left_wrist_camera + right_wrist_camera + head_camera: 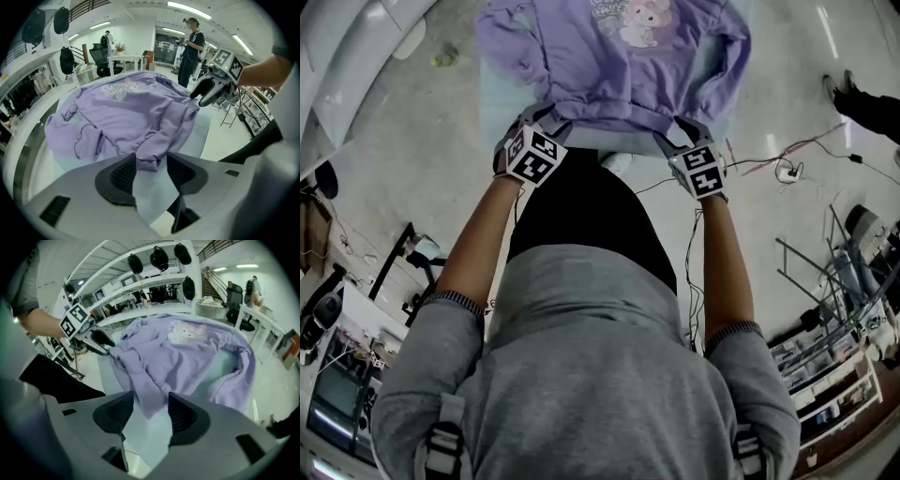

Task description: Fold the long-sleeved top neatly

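The person's grey hooded shoulders (581, 375) fill the foreground. The left gripper (151, 164) is parted, with a ribbed hem corner of the purple top (600, 75) loose between its jaws. The top lies print-up on the pale table (492, 98). The right gripper (151, 404) is likewise unclenched around the opposite corner.

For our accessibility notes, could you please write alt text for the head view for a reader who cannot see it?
Seen from above, a person in grey holds the left gripper and the right gripper at the near hem of a lilac long-sleeved top lying on a pale table. The floor around it is cluttered with cables and racks.
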